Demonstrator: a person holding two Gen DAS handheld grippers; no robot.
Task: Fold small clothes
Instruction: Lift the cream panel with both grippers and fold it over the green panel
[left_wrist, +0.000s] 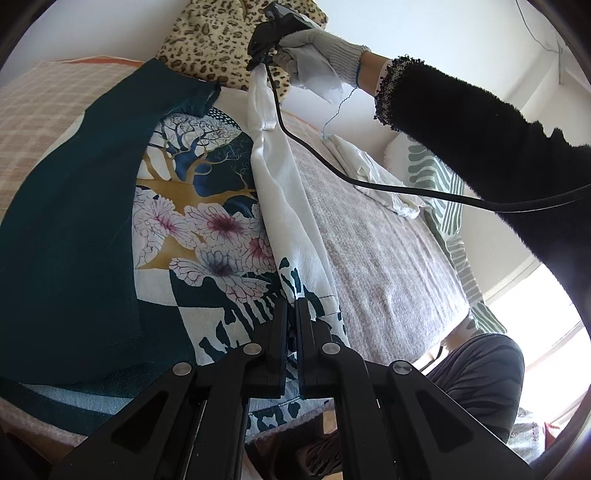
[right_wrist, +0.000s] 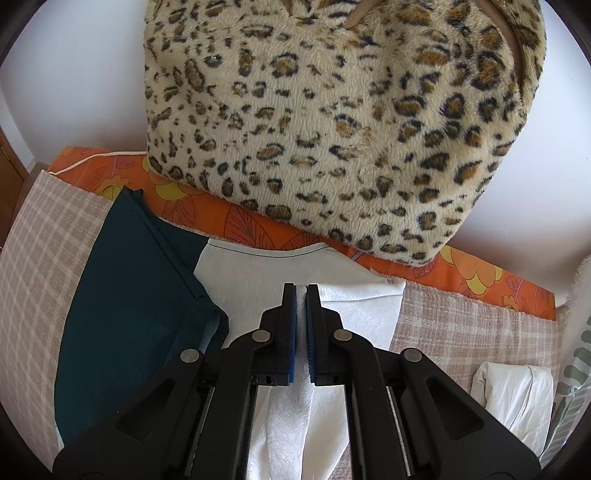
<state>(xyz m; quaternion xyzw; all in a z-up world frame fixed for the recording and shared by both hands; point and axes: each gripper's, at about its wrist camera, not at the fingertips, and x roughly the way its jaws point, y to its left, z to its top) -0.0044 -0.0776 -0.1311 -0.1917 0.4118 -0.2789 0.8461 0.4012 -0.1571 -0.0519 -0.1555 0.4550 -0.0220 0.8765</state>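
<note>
A small shirt (left_wrist: 192, 229) with teal sides and a white front printed with a tree and flowers lies on the bed. Its right side is lifted and folded over, white inside showing. My left gripper (left_wrist: 291, 306) is shut on the shirt's lower hem. My right gripper (right_wrist: 301, 291) is shut on the shirt's white upper edge (right_wrist: 347, 306) near the collar; in the left wrist view it (left_wrist: 258, 62) holds that edge up, in a gloved hand. The teal sleeve (right_wrist: 129, 295) lies flat at the left.
A leopard-print cushion (right_wrist: 332, 122) stands at the head of the bed on an orange floral sheet (right_wrist: 480, 280). A checked beige blanket (left_wrist: 376, 251) covers the bed. A folded white garment (right_wrist: 513, 398) and a green striped pillow (left_wrist: 443, 192) lie at the right.
</note>
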